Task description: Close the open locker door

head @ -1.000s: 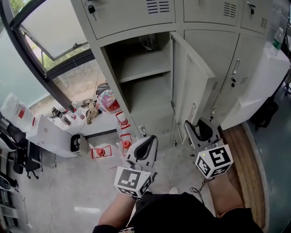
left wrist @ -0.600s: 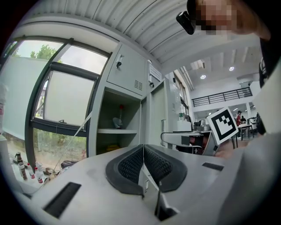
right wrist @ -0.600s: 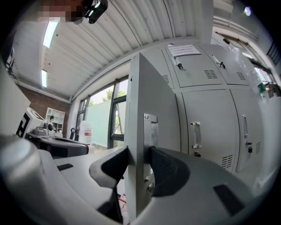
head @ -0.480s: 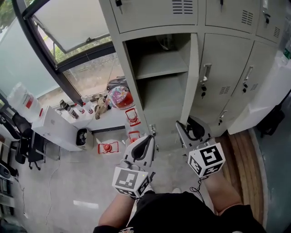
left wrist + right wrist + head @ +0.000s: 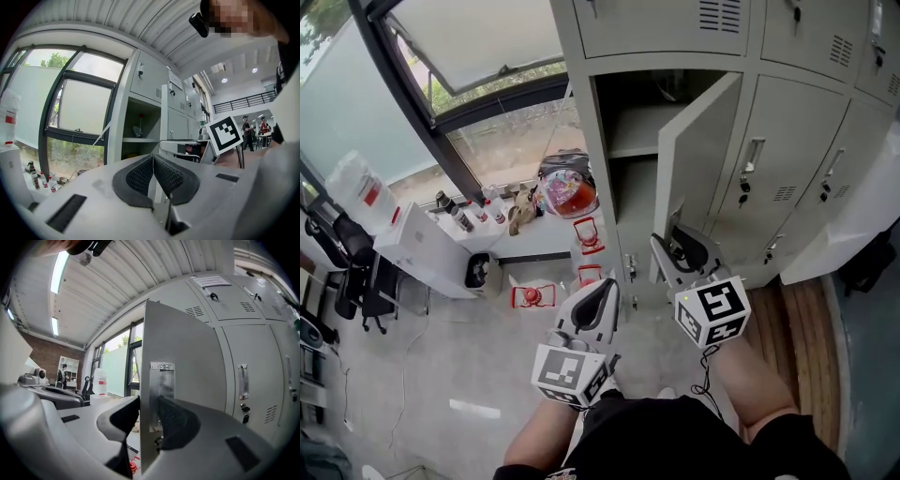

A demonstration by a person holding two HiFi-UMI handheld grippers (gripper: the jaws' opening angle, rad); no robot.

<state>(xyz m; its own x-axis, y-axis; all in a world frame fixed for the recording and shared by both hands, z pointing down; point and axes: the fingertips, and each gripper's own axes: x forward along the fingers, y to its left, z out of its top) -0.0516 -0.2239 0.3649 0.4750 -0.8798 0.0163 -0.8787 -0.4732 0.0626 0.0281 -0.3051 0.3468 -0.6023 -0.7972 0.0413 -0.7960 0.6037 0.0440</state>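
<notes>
The grey locker door (image 5: 698, 150) stands half open, swung out from the open compartment (image 5: 633, 117) with its shelf. My right gripper (image 5: 671, 246) reaches up to the door's lower free edge. In the right gripper view that door edge (image 5: 187, 357) runs between the two pads of the right gripper (image 5: 148, 409), whose jaws are closing on it; the right pad (image 5: 174, 420) lies against the door face. My left gripper (image 5: 604, 289) hangs lower to the left, shut and empty, pads meeting in the left gripper view (image 5: 153, 158).
Closed lockers (image 5: 769, 169) flank the open one on the right. Left of it, below a window (image 5: 487, 56), are a ledge with small bottles (image 5: 464, 217), a white box (image 5: 422, 248) and red items (image 5: 586, 234) on the floor. A wooden platform (image 5: 802, 319) lies at right.
The door has swung from pointing out to the right, through edge-on, to angled left over the opening. My right gripper moved left with its edge. The left gripper barely moved.
</notes>
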